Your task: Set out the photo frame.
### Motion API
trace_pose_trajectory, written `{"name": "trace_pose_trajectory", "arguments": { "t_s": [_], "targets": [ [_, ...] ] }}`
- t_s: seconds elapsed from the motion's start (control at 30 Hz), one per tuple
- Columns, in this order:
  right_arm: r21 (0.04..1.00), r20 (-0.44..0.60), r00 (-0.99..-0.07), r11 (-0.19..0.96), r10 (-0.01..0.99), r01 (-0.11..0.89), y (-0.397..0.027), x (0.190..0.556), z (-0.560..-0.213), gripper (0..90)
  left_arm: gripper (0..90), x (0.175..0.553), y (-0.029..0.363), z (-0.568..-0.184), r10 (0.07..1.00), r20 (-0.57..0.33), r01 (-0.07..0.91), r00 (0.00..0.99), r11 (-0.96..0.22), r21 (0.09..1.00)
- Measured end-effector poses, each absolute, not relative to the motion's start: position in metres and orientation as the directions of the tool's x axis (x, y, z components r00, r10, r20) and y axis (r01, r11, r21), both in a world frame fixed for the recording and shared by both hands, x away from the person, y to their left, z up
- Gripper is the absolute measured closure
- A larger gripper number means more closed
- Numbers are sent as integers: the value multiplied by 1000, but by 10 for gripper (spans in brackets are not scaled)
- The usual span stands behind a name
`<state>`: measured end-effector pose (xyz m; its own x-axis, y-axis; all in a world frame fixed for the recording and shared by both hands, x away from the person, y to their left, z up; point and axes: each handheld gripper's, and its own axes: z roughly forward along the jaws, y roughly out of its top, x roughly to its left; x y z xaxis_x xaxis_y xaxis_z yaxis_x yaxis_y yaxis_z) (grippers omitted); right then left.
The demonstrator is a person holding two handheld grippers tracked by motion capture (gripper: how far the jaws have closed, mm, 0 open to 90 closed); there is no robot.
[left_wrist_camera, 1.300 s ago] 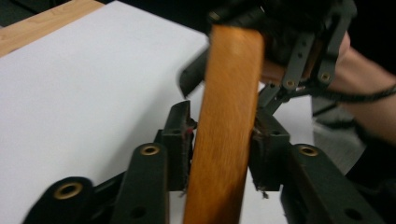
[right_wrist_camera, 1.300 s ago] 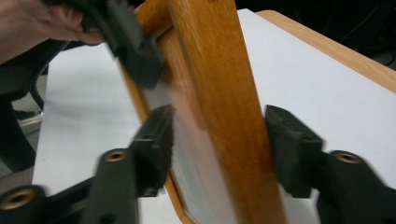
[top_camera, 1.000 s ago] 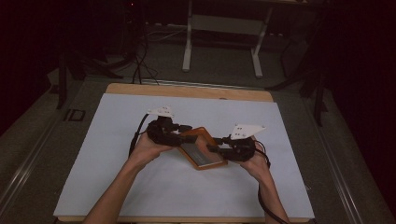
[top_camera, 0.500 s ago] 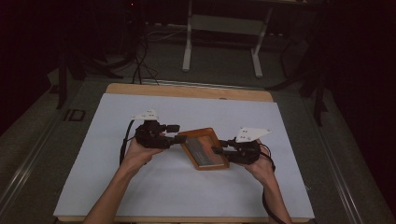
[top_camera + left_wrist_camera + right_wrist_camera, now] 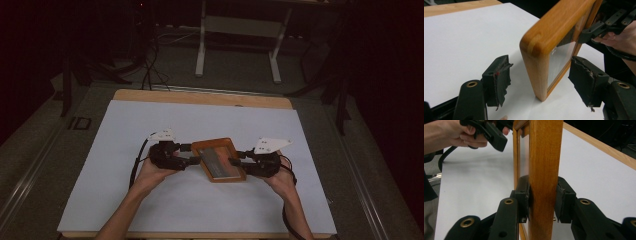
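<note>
A wooden picture frame (image 5: 218,159) with a glass pane is held over the middle of the white sheet. My right gripper (image 5: 235,161) is shut on its right edge, and the pads (image 5: 524,195) press both faces of the wood (image 5: 545,150). My left gripper (image 5: 195,154) stands open at the frame's left corner. Its jaws have just been opening. In the left gripper view the corner (image 5: 541,50) sits between the torn pads (image 5: 499,77) with a gap on each side, and its low tip is at the sheet. The left gripper (image 5: 491,135) is also in the right gripper view.
A white sheet (image 5: 150,120) covers a wooden tabletop (image 5: 200,96), whose far edge is bare. Black cables trail from both grippers across the sheet. Beyond the table, in the dark, stand a white stand's legs (image 5: 202,55) and floor cables.
The left jaws have widened and come off the frame. The left hand has shifted a little left and down. The right gripper has kept its hold and stayed put.
</note>
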<state>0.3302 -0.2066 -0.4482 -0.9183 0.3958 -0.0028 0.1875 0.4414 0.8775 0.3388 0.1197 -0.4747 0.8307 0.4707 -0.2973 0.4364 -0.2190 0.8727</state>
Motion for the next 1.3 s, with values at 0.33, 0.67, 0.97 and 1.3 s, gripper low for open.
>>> {"name": "trace_pose_trajectory", "arguments": {
  "t_s": [0.33, 0.67, 0.97, 1.3],
  "targets": [
    [879, -4, -915, 439, 403, 189, -208, 330, -449, 680, 313, 340, 105, -488, 452, -307, 445, 837, -237, 864],
    [879, -20, -919, 445, 394, 171, -207, 327, -449, 680, 314, 340, 91, -498, 447, -316, 455, 837, -248, 855],
    [882, -15, -920, 438, 392, 172, -209, 326, -450, 680, 388, 336, 81, -502, 434, -311, 447, 846, -256, 857],
    [884, -8, -923, 433, 384, 173, -211, 326, -451, 680, 425, 337, 80, -503, 442, -301, 441, 845, -257, 860]
  ]
}}
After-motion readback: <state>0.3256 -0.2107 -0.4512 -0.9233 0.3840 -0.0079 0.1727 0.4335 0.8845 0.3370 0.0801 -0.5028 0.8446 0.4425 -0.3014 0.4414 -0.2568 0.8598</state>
